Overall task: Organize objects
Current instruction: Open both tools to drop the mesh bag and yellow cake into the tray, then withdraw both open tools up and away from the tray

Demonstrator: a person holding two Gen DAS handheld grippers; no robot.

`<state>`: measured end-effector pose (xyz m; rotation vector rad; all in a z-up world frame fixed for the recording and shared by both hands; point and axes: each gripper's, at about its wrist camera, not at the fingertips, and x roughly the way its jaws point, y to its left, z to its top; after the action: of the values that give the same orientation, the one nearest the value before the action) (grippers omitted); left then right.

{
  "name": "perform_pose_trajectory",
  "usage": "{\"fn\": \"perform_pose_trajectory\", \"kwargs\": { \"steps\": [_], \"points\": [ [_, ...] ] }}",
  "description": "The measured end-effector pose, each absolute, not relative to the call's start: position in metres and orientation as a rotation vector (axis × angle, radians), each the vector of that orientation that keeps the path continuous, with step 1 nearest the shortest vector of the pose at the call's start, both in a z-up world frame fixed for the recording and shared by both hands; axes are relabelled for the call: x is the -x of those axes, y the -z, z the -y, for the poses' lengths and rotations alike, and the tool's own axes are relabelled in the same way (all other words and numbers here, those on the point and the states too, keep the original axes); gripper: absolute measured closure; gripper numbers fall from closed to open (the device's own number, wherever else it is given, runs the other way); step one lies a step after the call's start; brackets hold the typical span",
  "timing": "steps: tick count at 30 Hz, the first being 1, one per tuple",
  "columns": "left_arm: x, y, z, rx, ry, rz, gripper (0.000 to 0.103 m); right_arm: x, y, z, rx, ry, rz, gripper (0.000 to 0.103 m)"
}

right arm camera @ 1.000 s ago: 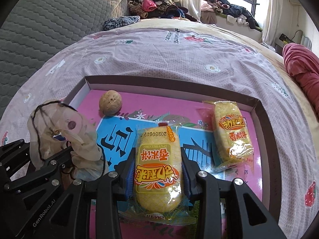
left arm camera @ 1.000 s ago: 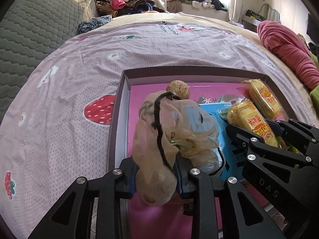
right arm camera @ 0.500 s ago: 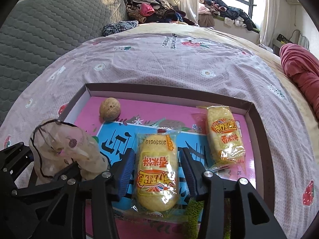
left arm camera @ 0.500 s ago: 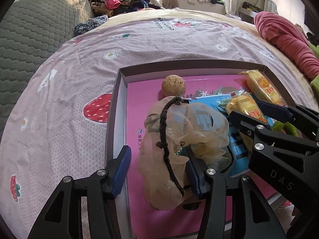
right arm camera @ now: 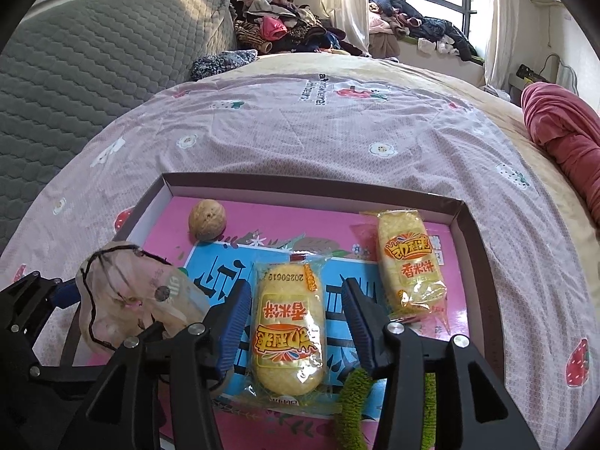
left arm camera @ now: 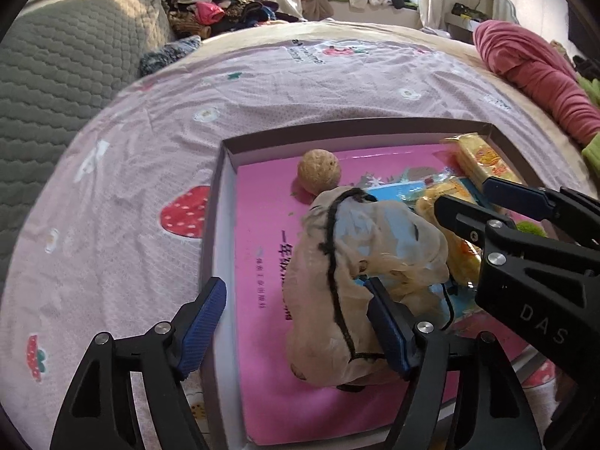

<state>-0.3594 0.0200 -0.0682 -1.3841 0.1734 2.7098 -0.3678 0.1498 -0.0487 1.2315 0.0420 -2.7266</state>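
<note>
A shallow brown tray (left arm camera: 337, 131) (right arm camera: 300, 183) with a pink and blue picture sheet in it lies on the bed. A thin beige bag (left arm camera: 356, 281) (right arm camera: 123, 300) with a black drawstring rests in the tray between the jaws of my left gripper (left arm camera: 296, 324). Those jaws are opening: the left pad stands well clear, the right pad still brushes the bag. My right gripper (right arm camera: 296, 322) is open around a yellow snack packet (right arm camera: 288, 333) lying flat, a gap at each pad. A second packet (right arm camera: 410, 262) and a walnut (right arm camera: 206, 220) (left arm camera: 318, 170) also lie in the tray.
A green fuzzy piece (right arm camera: 352, 386) lies by my right fingers. The pink strawberry-print bedspread (left arm camera: 262, 86) surrounds the tray. A grey quilted headboard (right arm camera: 93, 56) stands at left, a clothes pile (right arm camera: 281, 30) at the back, and a red blanket (right arm camera: 562, 127) at right.
The left jaws have spread wide and let go of the bag, which settled onto the tray. The right jaws parted off the snack packet, which now lies loose between them.
</note>
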Motion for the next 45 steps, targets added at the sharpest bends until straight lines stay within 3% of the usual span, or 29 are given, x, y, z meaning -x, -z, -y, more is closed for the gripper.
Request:
{"fn": "perform_pose_trajectory", "kwargs": {
  "steps": [21,33,37,42,45],
  "points": [
    [0.351,0.052,-0.023,1.365,-2.732,-0.212,0.025,0.363,0.035,-0.158,-1.182,2.748,-0.015,0.05],
    [0.342,0.036,-0.017,1.332,-2.727,-0.139,0.024,0.359,0.03,-0.16,-1.161,2.755,-0.006,0.05],
    [0.338,0.028,-0.014,1.309,-2.749,-0.133,0.024,0.358,0.025,-0.161,-1.146,2.768,-0.006,0.041],
    [0.335,0.022,-0.015,1.293,-2.788,-0.175,0.024,0.35,0.013,-0.163,-1.116,2.789,-0.011,0.039],
    [0.332,0.018,-0.014,1.278,-2.793,-0.164,0.024,0.342,0.005,-0.164,-1.088,2.817,-0.02,0.031]
  ]
}}
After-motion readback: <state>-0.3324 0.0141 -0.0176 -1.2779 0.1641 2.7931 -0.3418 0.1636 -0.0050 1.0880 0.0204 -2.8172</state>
